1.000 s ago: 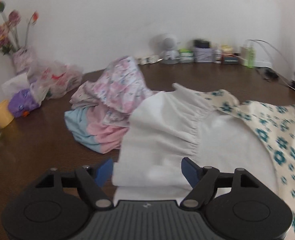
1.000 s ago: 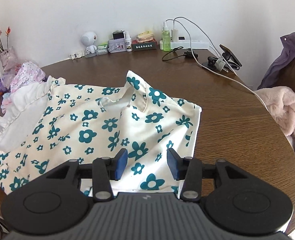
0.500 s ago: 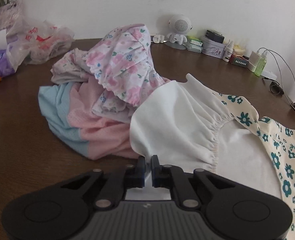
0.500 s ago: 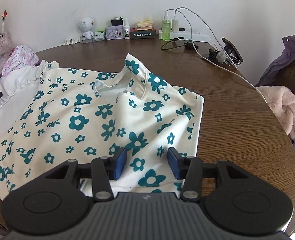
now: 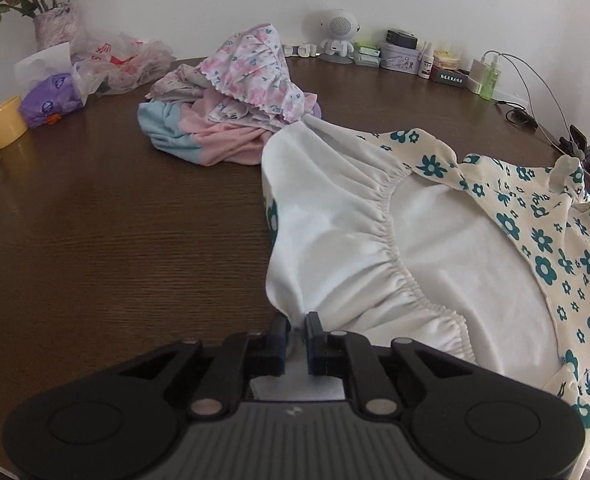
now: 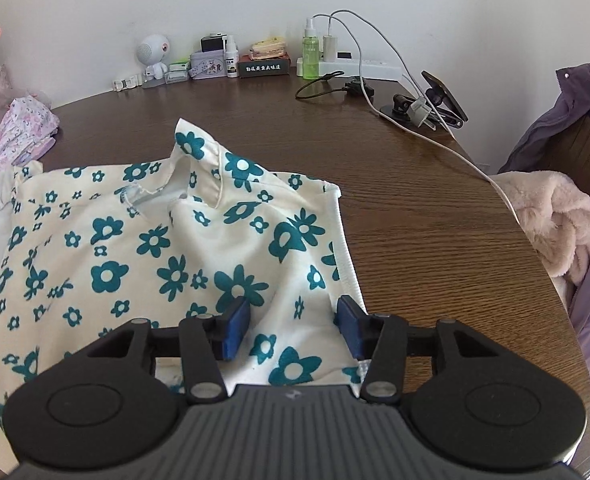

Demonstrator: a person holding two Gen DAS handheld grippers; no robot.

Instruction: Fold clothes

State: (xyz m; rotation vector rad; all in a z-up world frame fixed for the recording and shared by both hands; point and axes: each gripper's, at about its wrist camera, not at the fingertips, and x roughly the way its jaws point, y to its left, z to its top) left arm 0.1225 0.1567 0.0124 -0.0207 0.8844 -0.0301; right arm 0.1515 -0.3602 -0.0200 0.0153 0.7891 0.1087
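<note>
Floral dress (image 5: 543,240), gathered white hem pinched by left gripper (image 5: 297,336).

1. A dark brown wooden table (image 5: 115,240) carries everything.
2. A floral dress (image 6: 143,264) lies spread at the near right.
3. A heap of pink and blue clothes (image 5: 231,120) sits at the far left.
4. Small bottles and boxes (image 6: 255,60) line the far edge.

A cream dress (image 6: 143,264) printed with teal flowers lay spread across the bench (image 6: 423,216), collar raised, its white ruffled hem (image 5: 335,216) turned up and bunched. A heap of pink, blue and floral clothes (image 5: 231,108) sat crumpled just beyond the hem.
</note>
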